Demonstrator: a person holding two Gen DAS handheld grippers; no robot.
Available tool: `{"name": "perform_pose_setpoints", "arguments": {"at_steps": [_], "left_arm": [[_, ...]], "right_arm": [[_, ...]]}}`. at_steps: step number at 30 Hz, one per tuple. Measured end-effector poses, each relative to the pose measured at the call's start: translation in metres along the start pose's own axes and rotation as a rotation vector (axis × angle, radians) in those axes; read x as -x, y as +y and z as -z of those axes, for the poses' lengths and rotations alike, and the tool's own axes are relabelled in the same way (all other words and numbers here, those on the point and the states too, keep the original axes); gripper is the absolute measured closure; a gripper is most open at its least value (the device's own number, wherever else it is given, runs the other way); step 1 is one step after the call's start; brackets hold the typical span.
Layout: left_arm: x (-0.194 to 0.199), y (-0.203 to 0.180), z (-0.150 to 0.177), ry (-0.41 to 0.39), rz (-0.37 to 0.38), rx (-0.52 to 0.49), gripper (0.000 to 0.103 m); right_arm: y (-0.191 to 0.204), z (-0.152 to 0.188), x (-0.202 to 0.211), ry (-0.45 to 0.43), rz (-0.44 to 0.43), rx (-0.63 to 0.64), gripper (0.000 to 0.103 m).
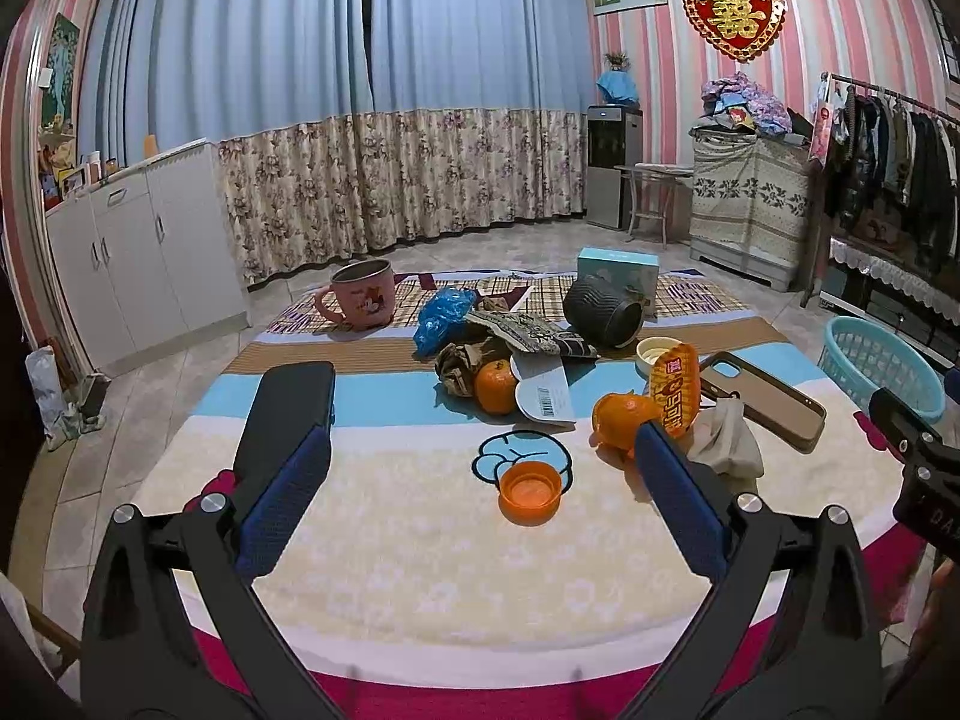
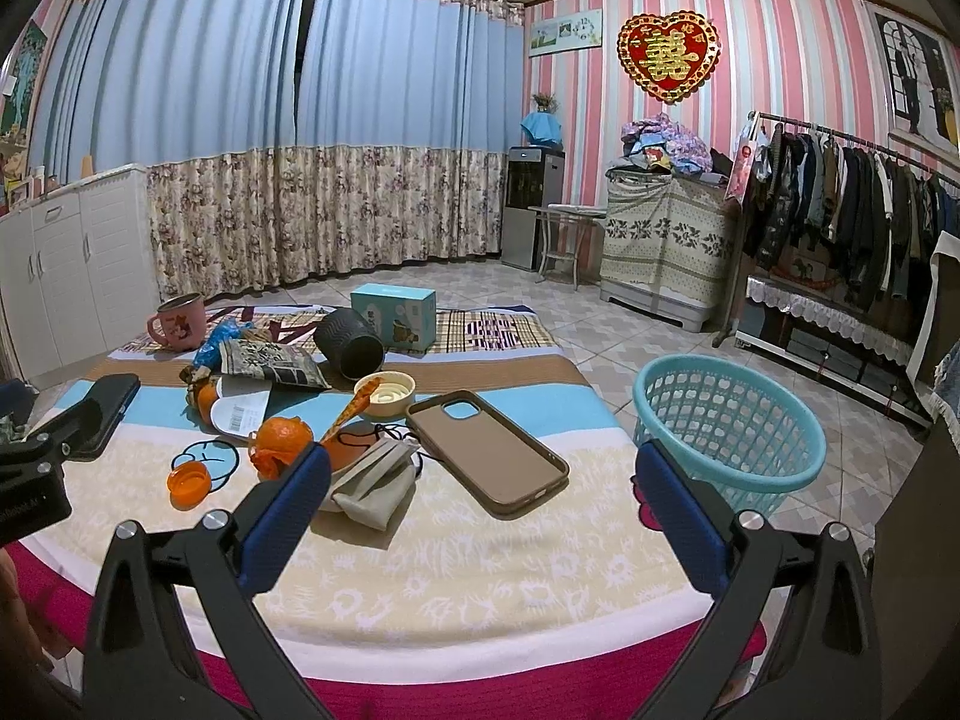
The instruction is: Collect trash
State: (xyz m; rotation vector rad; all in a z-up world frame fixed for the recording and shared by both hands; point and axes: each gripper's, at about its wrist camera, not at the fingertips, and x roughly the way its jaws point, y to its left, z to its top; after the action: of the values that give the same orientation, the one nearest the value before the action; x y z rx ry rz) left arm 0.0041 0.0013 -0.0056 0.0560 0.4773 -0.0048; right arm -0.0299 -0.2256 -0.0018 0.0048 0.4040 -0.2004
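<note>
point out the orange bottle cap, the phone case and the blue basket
orange bottle cap (image 1: 530, 490), left wrist view, on its open inside.
phone case (image 2: 489, 456), right wrist view, on its flat brown back.
blue basket (image 2: 720, 420), right wrist view, on the inner mesh wall.

basket (image 1: 882, 369): cut by gripper | barcode label (image 1: 549, 402): unreadable | orange (image 2: 207, 399): half-hidden

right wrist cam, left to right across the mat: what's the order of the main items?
Pink mug → orange cap → peeled orange → black ribbed cup → brown phone case → teal basket, which sits on the floor past the mat's right edge.
</note>
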Motion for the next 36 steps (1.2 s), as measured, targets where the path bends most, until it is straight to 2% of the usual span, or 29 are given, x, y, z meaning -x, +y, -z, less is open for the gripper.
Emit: {"name": "perform_pose_setpoints", "arguments": {"at_steps": [9, 11, 15, 18, 21, 29, 36], "left_arm": [[-0.006, 0.006, -0.002, 0.018, -0.01, 0.01, 0.005], [-0.012, 0.008, -0.01, 0.031, -0.021, 0.006, 0.005], [-0.018, 0.013, -0.032, 0.007, -0.027, 0.013, 0.005], [-0.031, 0.015, -0.046, 0.014, -0.03, 0.01, 0.005], [-0.051, 0.016, -0.06, 0.037, -0.031, 0.024, 0.005], [-0.084, 0.017, -0.092, 0.035, -0.052, 0.042, 0.005], [-0.119, 0.025, -0.101, 0.073, -0.034, 0.072, 0.005]], "right_arm": [[-0.002, -0.001, -0.002, 0.007, 0.007, -0.008, 0.004], [-0.003, -0.002, -0.011, 0.007, 0.005, -0.03, 0.004], [0.0, -0.022, -0.019, -0.014, -0.012, -0.028, 0.004], [0.004, -0.036, -0.032, -0.014, -0.025, -0.025, 0.004], [0.009, -0.048, -0.049, 0.035, -0.046, -0.013, 0.004], [0.01, -0.077, -0.079, 0.029, -0.051, -0.054, 0.004], [0.02, -0.084, -0.12, 0.077, -0.032, -0.015, 0.004]]}}
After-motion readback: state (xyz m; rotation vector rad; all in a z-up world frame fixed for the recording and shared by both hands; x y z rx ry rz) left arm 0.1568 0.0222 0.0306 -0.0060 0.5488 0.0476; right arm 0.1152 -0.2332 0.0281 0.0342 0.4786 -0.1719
